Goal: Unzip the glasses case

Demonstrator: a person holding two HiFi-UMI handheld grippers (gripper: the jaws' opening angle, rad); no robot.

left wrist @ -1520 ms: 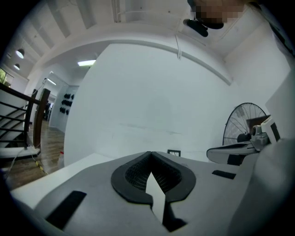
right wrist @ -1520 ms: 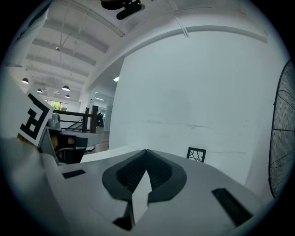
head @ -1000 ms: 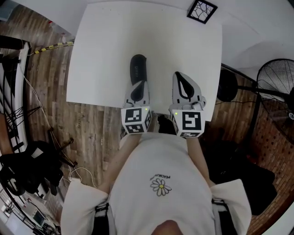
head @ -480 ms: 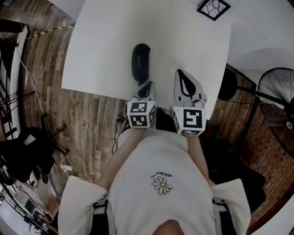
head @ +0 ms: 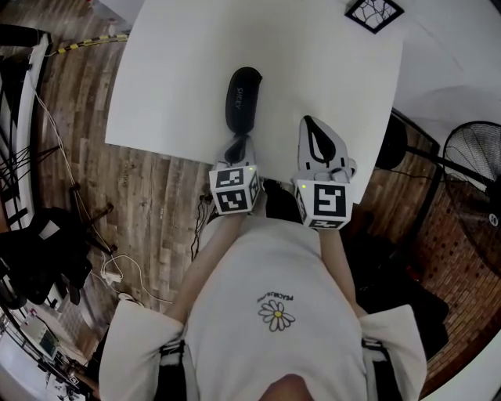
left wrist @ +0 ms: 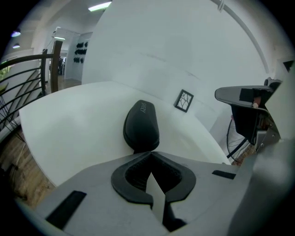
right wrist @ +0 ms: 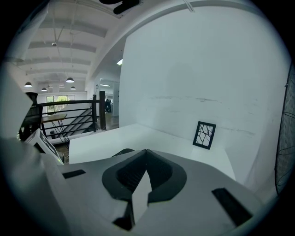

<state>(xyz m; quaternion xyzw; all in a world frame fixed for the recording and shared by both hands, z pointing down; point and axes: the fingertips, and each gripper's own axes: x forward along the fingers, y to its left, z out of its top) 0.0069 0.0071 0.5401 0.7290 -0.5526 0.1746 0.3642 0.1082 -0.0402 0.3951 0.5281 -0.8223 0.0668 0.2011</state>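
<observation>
Black glasses case [head: 243,99] lies flat on the white surface [head: 172,78], long axis running 12 to 6 o'clock in head view, nearer the front edge than the back. It looks closed; the zip is too small to make out. Pale lettering shows on its top.

L gripper [head: 238,139] sits at 6 o'clock of the case, pointing at the case's near end and tilted down. In the left gripper view its jaws [left wrist: 150,154] are closed tip to tip w/ nothing btwn them, and the case [left wrist: 141,126] fills the space just past the tips at 12 o'clock. Whether tips and case touch, can't tell.

R gripper [head: 309,124] is at 3 o'clock of the L one, over the front edge of the surface, apart from the case. Right gripper view: jaws [right wrist: 146,151] closed, empty, w/ only a dark sliver of the case [right wrist: 120,152] peeking over the left jaw at 10 o'clock.

Small black-framed pattern card [head: 374,13] stands at the far corner, approx 1 o'clock of the case, well apart. Standing fan [head: 477,180] is off the surface at 3 o'clock, on the wood floor [head: 149,204].
</observation>
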